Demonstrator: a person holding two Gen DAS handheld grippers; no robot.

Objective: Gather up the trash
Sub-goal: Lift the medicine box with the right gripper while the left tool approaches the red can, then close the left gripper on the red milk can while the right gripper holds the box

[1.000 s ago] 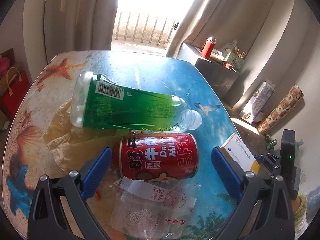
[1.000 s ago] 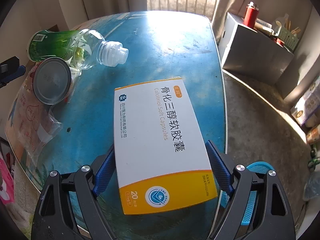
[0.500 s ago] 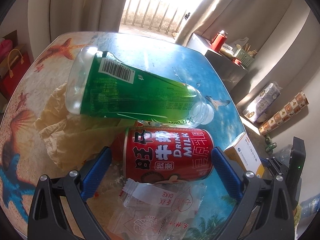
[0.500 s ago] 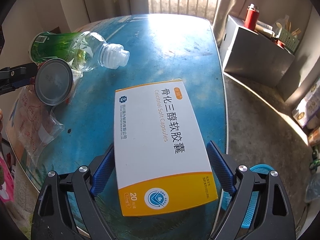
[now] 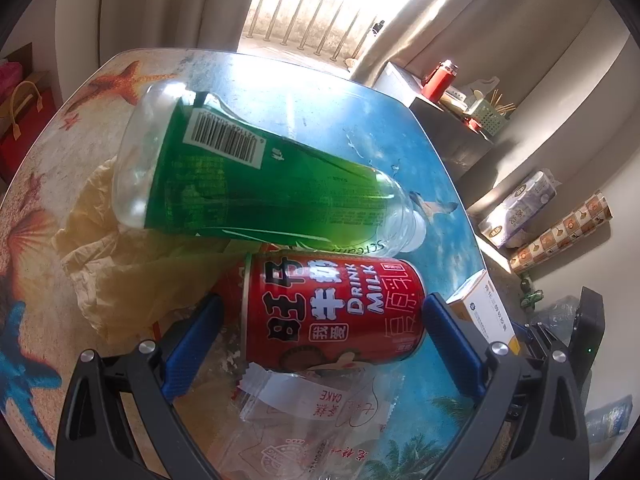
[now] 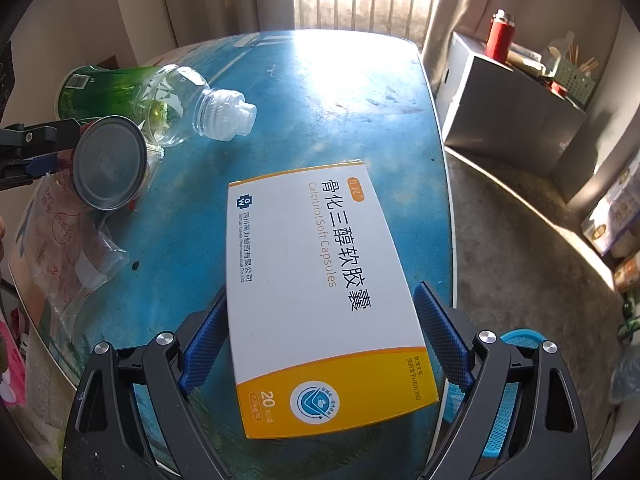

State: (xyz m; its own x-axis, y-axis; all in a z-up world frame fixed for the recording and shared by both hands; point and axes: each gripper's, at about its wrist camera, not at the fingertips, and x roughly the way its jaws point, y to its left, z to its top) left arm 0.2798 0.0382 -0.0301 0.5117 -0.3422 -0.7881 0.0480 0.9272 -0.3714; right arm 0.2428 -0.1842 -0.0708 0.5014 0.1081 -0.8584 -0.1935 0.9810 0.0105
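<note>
A red milk can (image 5: 332,312) lies on its side on the table, between the blue pads of my left gripper (image 5: 322,340). That gripper is open, with a gap at the left pad. Behind the can lies a green-labelled clear bottle (image 5: 260,184), with crumpled yellowish paper (image 5: 120,264) to the left and a clear cake wrapper (image 5: 312,420) in front. My right gripper (image 6: 320,340) is open astride a white and yellow capsule box (image 6: 320,280) lying flat near the table's right edge. The can's end (image 6: 106,162), the bottle (image 6: 132,96) and the wrapper (image 6: 64,248) show at the left.
The beach-print table (image 6: 320,100) ends just right of the box. A blue basket (image 6: 504,400) stands on the floor below that edge. A grey cabinet (image 6: 512,120) with a red flask (image 6: 500,34) stands further right. A red bag (image 5: 24,120) sits left of the table.
My left gripper has come closer to the can and rolled a little, so the can now lies between its pads. The right gripper's jaws stand slightly wider around the unmoved box.
</note>
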